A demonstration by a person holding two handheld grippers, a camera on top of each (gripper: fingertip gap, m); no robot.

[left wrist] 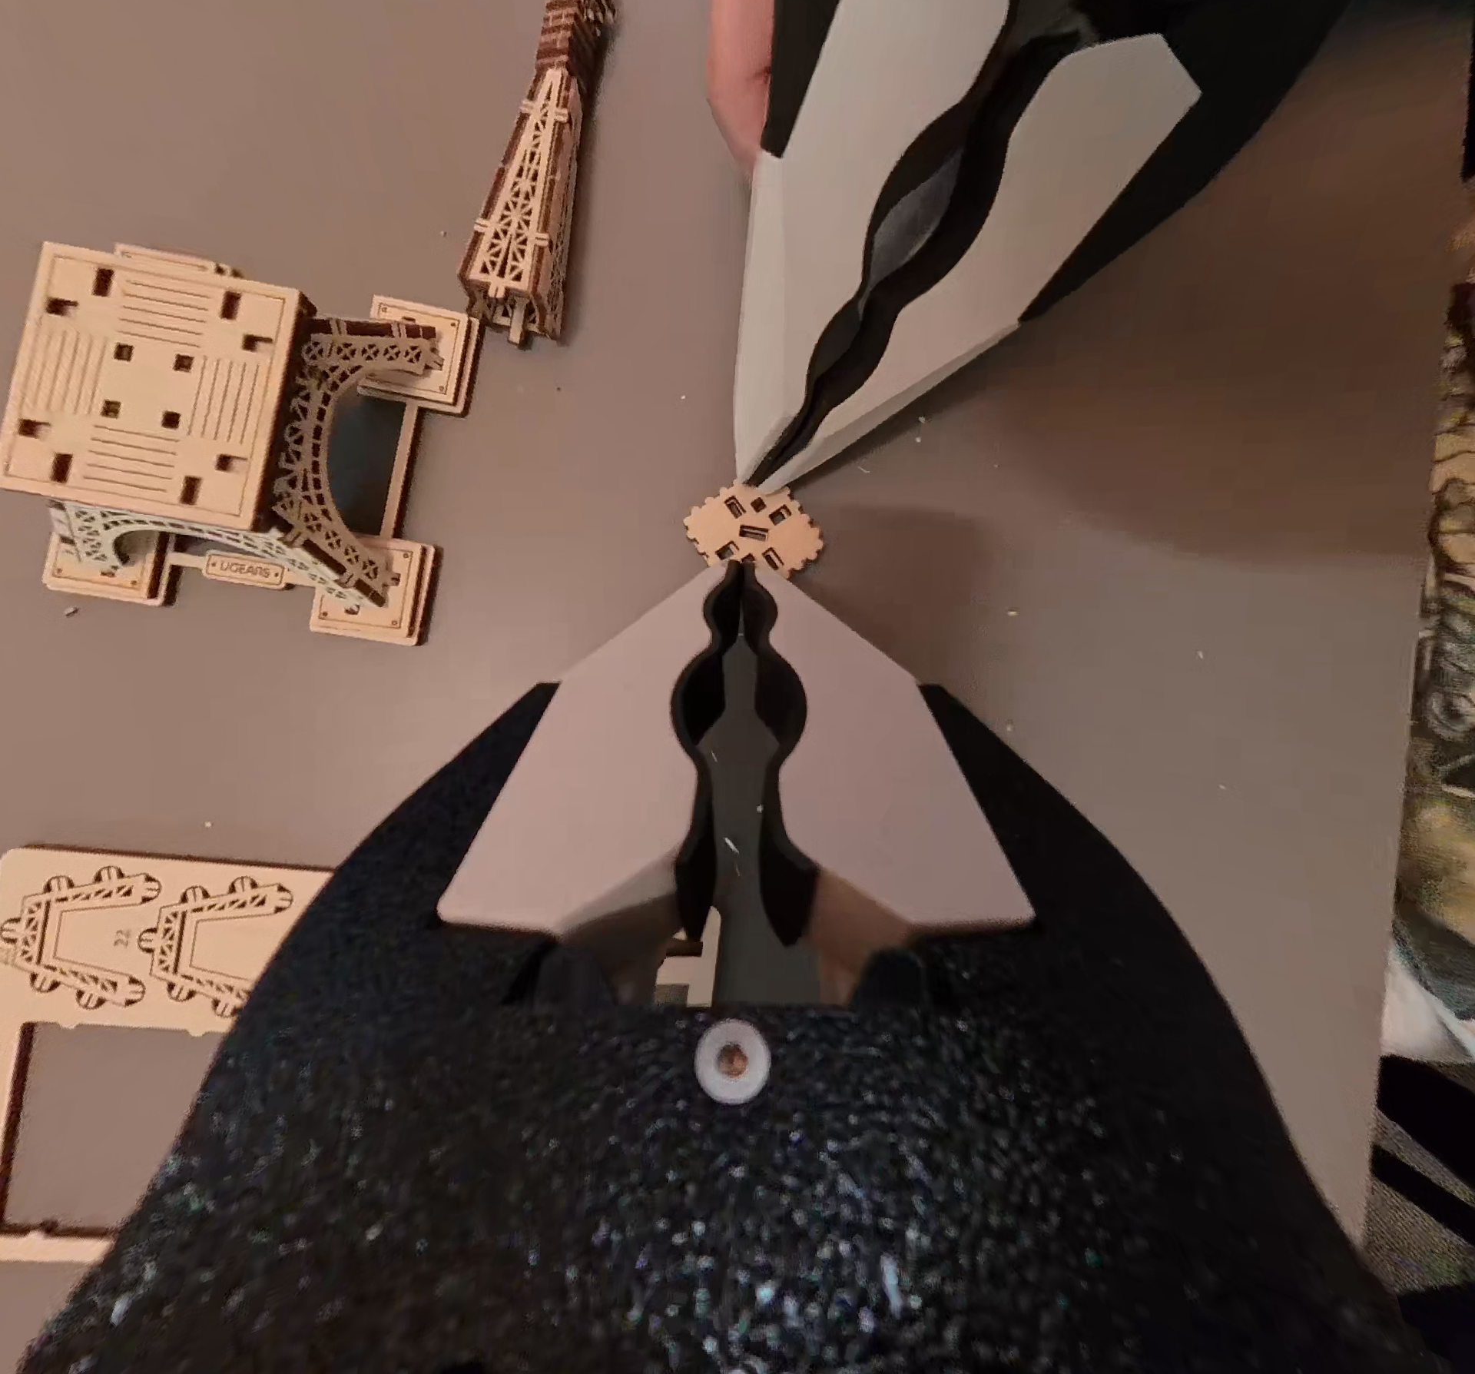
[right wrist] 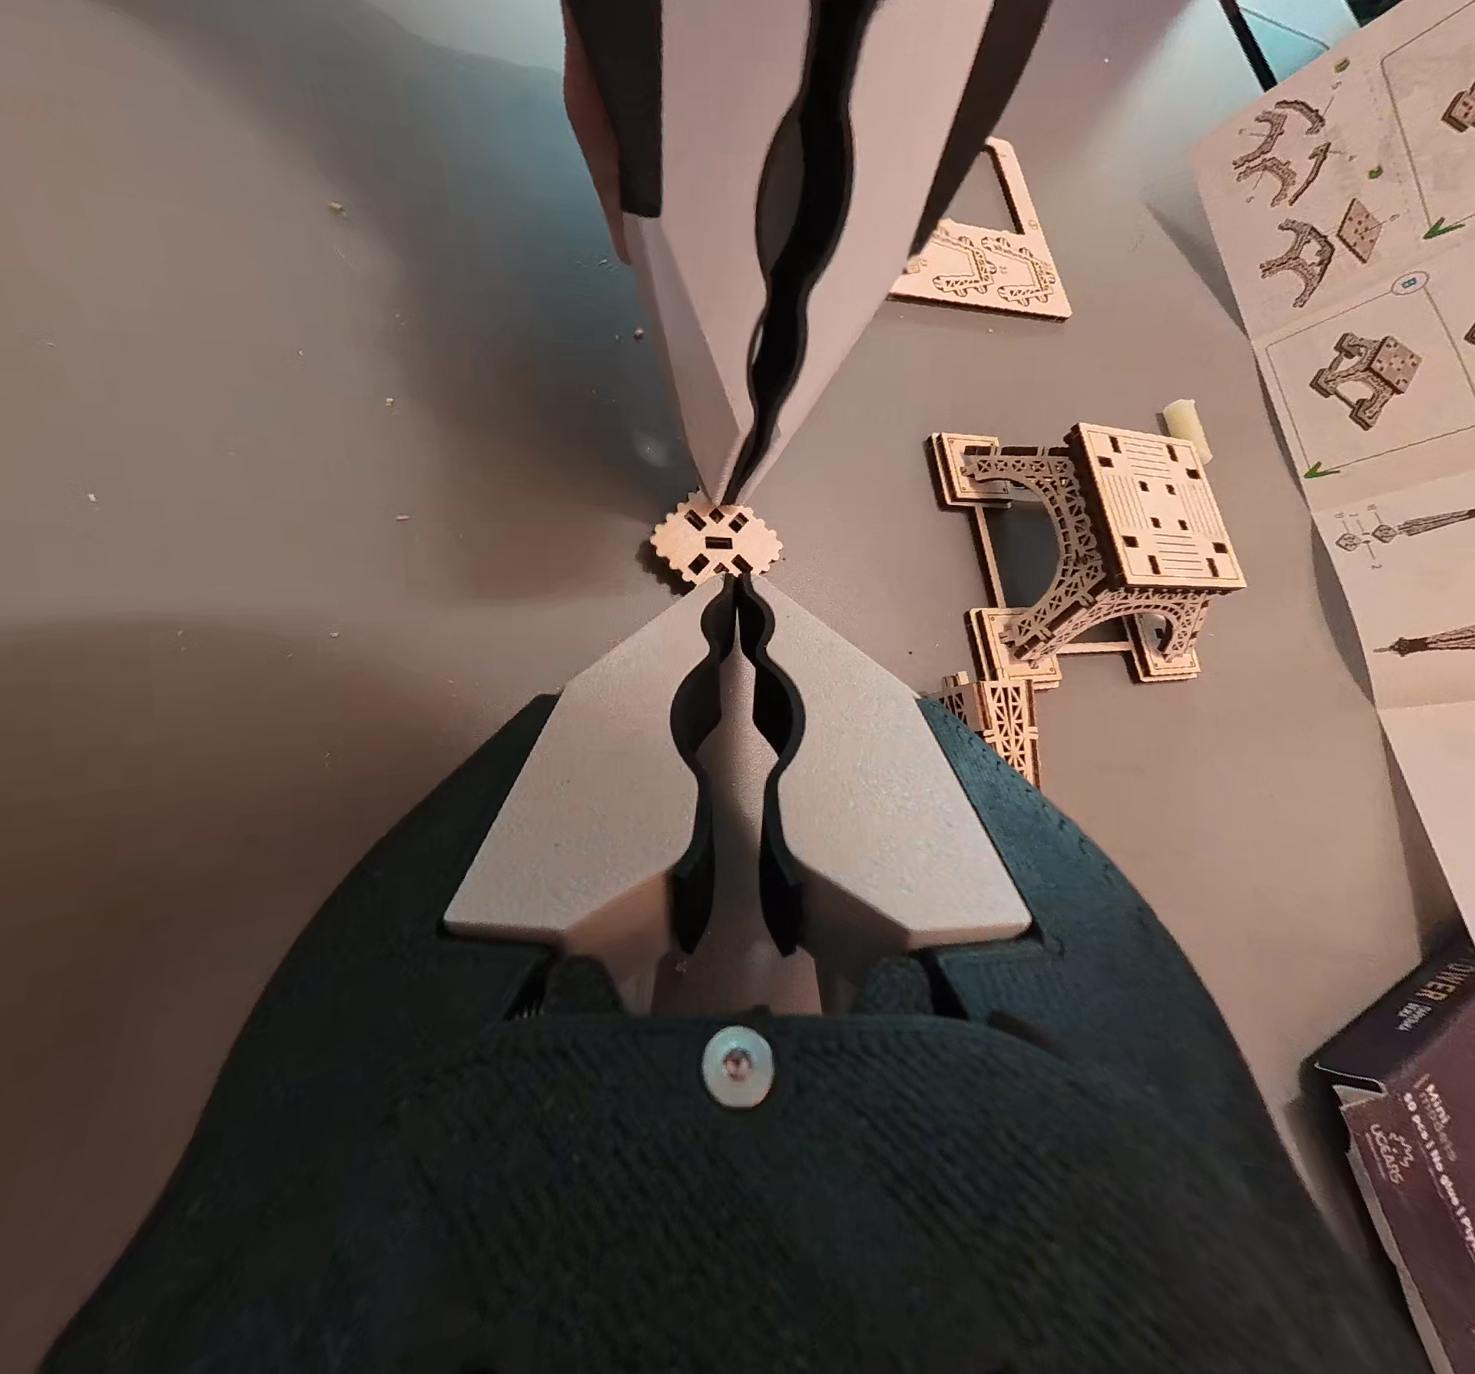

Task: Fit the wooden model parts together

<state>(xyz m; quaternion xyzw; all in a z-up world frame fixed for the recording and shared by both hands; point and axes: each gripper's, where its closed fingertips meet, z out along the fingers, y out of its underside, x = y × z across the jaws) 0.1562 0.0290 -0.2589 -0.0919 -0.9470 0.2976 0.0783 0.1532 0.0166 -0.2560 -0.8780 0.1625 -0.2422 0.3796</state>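
- left gripper point(left wrist: 741, 569) pinched closed on near edge of small notched wooden plate point(left wrist: 753, 531).
- right gripper point(right wrist: 734, 583) likewise clamped on the same plate's opposite edge; plate held between both tips, above grey table point(left wrist: 1117, 537).
- tower base point(left wrist: 215, 425), spire section point(left wrist: 543, 162), part sheet point(left wrist: 120, 936) lie well apart.
- instruction sheet point(right wrist: 1357, 298) at table edge.

Both grippers, right point(right wrist: 738, 583) and left point(right wrist: 730, 493), pinch small notched plate point(right wrist: 717, 542).

Dim warm light, soft shadows, fisheye-warped edges.
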